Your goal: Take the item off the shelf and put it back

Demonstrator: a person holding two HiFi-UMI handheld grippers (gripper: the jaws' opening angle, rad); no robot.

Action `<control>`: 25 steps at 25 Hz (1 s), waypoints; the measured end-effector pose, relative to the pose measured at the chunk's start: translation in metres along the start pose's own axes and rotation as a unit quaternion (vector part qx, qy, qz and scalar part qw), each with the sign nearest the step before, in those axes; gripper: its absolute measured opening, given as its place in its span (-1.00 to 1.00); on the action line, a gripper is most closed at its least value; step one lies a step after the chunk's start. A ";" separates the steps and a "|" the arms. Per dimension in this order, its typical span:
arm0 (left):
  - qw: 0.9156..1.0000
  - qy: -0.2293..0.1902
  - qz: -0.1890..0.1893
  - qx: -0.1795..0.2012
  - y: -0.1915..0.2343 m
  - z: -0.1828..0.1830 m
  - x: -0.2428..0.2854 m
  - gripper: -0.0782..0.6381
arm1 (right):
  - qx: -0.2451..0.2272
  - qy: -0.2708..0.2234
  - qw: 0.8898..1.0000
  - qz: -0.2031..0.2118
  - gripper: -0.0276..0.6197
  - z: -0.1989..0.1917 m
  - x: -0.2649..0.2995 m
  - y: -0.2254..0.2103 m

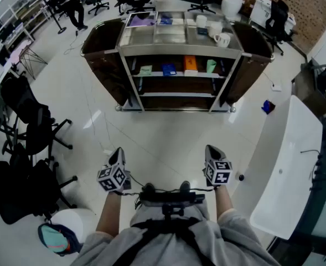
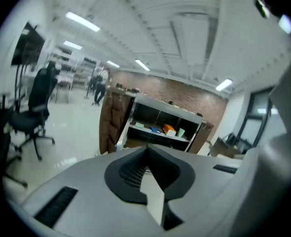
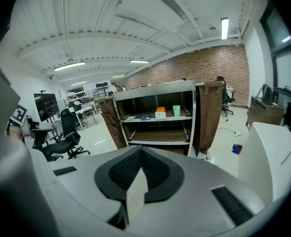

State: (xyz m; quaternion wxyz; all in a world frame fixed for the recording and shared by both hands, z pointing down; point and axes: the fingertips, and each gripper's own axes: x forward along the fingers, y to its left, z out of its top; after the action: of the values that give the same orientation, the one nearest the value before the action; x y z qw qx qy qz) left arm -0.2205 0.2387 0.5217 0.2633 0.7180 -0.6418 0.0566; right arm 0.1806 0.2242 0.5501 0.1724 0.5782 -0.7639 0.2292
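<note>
The head camera looks steeply down over the person (image 1: 174, 243), with the shelf cart (image 1: 179, 50) well ahead. Both gripper views face that same cart from low, well apart from it; the blurred left one seemingly tilts.

text: none legible | labels: none legible | numbers: none

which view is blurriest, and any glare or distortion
Left gripper view: softest, shelf and chair smeared, strong fisheye bending. Right gripper view: sharper, same fisheye, ceiling light blown out. Head view: clear, pale glare streaks on the floor in front of the shelf.
</note>
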 end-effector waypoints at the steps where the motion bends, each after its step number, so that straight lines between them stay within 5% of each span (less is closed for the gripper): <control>1: 0.999 -0.011 -0.003 0.035 -0.010 0.007 0.002 -0.76 | -0.002 -0.001 1.000 0.002 -0.89 0.001 0.001 -0.003; 4: 0.996 -0.030 -0.017 0.088 -0.037 0.020 0.009 -0.76 | -0.008 -0.006 1.000 0.010 -0.89 0.007 0.002 -0.010; 10: 0.997 -0.032 -0.013 0.074 -0.069 0.014 0.018 -0.76 | -0.023 -0.012 0.999 0.039 -0.89 0.022 0.003 -0.025; 16: 0.994 -0.034 -0.004 0.099 -0.094 0.018 0.021 -0.76 | -0.032 -0.010 0.997 0.068 -0.89 0.032 0.013 -0.030; 25: 0.994 -0.016 -0.017 0.111 -0.077 0.042 0.077 -0.76 | -0.029 -0.005 0.997 0.074 -0.89 0.057 0.064 -0.012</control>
State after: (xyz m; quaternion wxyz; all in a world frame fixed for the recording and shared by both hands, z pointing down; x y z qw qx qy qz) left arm -0.1454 0.1536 0.4944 0.1728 0.7546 -0.6230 0.1119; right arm 0.1746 0.1386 0.5383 0.1678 0.5162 -0.8116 0.2160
